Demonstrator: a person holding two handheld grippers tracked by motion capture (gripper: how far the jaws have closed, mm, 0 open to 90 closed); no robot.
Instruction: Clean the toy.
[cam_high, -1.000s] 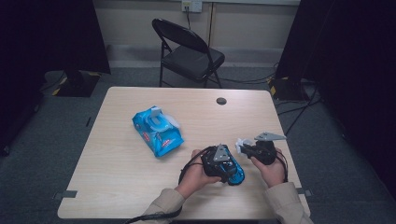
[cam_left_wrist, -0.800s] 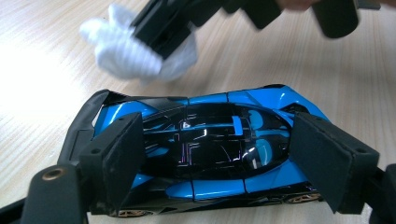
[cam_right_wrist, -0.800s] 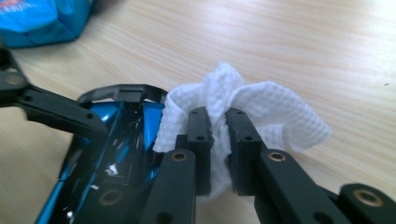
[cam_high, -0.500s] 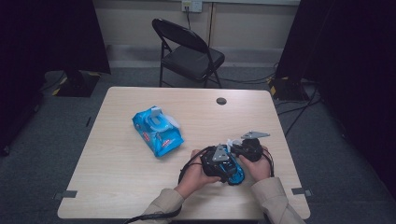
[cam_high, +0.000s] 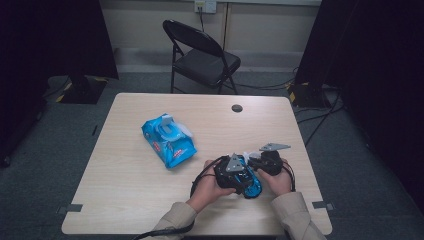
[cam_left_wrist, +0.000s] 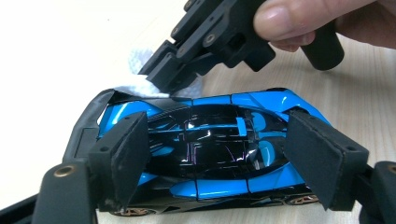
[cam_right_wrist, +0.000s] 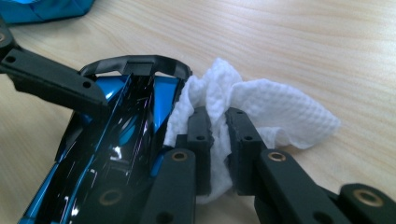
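The left gripper clamps the blue toy car by its 2 sides, steadying it on the table at about 5 o'clock, so the right gripper, clenched on a white wipe, can rub the car's end.

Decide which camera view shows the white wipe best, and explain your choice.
The right gripper view: the white wipe is large, its texture clear, pinched in the right gripper. In the left gripper view, a corner peeks out behind the toy car. In the high view, a speck.
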